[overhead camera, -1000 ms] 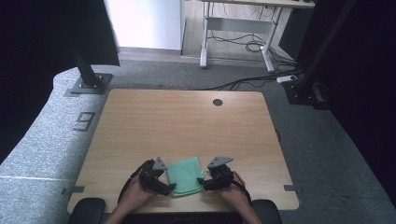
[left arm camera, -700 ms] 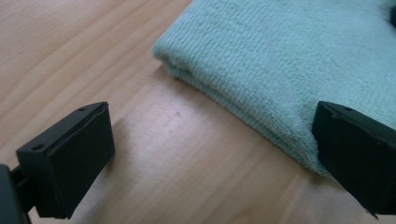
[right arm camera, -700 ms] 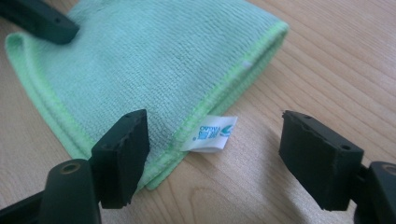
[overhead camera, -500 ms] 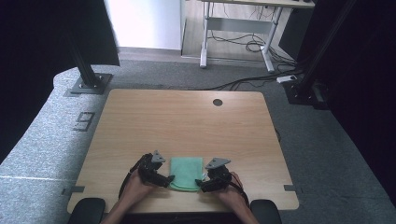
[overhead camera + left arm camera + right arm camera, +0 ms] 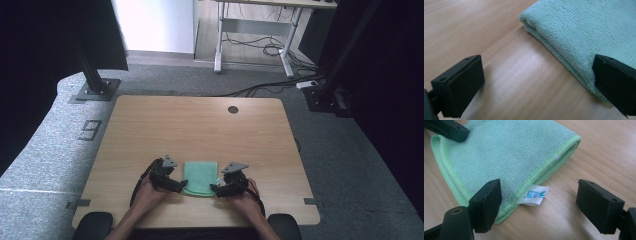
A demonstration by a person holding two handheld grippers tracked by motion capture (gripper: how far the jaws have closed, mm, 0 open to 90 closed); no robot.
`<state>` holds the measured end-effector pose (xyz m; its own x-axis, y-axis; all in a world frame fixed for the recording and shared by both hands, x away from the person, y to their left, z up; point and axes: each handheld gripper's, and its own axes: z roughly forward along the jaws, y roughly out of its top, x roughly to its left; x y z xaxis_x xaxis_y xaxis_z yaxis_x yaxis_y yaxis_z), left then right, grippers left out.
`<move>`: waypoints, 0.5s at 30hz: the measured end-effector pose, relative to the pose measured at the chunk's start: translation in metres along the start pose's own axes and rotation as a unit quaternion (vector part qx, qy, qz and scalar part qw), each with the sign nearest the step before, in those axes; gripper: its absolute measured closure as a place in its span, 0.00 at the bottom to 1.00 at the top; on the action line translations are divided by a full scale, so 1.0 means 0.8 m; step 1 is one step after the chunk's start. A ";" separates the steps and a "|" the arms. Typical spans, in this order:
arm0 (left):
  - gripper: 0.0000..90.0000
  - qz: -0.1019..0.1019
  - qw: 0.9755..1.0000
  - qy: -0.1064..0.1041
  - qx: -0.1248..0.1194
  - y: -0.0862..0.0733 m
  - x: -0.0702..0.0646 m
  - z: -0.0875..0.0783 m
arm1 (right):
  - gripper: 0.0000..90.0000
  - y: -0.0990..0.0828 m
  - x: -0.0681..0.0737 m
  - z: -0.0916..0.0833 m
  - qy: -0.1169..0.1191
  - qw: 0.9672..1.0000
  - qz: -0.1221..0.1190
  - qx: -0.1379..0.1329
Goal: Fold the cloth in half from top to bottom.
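A folded light-green cloth (image 5: 201,177) lies flat on the wooden table (image 5: 200,130) near its front edge. My left gripper (image 5: 181,187) is at the cloth's left near corner and my right gripper (image 5: 216,189) at its right near corner. In the left gripper view the gripper (image 5: 536,85) is open, one jaw over the cloth's (image 5: 584,27) folded edge and the other over bare wood. The right gripper (image 5: 541,205) is open and its jaws have just been opening. The cloth's (image 5: 499,152) hemmed corner and white label (image 5: 534,195) lie between them, unpressed.
A round cable hole (image 5: 233,109) sits near the table's far edge. The person's hands rest at the front edge, with black padded rests (image 5: 95,222) (image 5: 284,222) at either side below it. Bare wood stretches beyond the cloth.
The cloth looked skewed a second ago and now lies squarer and flat. My left gripper has shifted slightly leftward along the cloth's edge. The right hand has stayed in place.
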<state>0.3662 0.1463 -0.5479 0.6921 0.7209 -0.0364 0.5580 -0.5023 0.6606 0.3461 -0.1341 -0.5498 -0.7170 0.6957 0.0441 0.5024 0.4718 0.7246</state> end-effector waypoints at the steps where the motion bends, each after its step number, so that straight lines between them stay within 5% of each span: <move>1: 0.00 -0.002 1.000 0.002 -0.002 0.004 0.003 0.004 | 0.23 0.001 -0.005 0.002 -0.003 1.000 0.002 -0.002; 15: 0.00 -0.011 1.000 0.009 -0.006 0.028 0.029 0.025 | 0.18 0.019 -0.042 0.024 -0.027 0.999 0.027 -0.019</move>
<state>0.4036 0.1422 -0.5489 0.6705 0.7409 -0.0373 0.5677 -0.4802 0.6687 0.3867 -0.1401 -0.5534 -0.6618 0.7482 0.0469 0.5199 0.4129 0.7478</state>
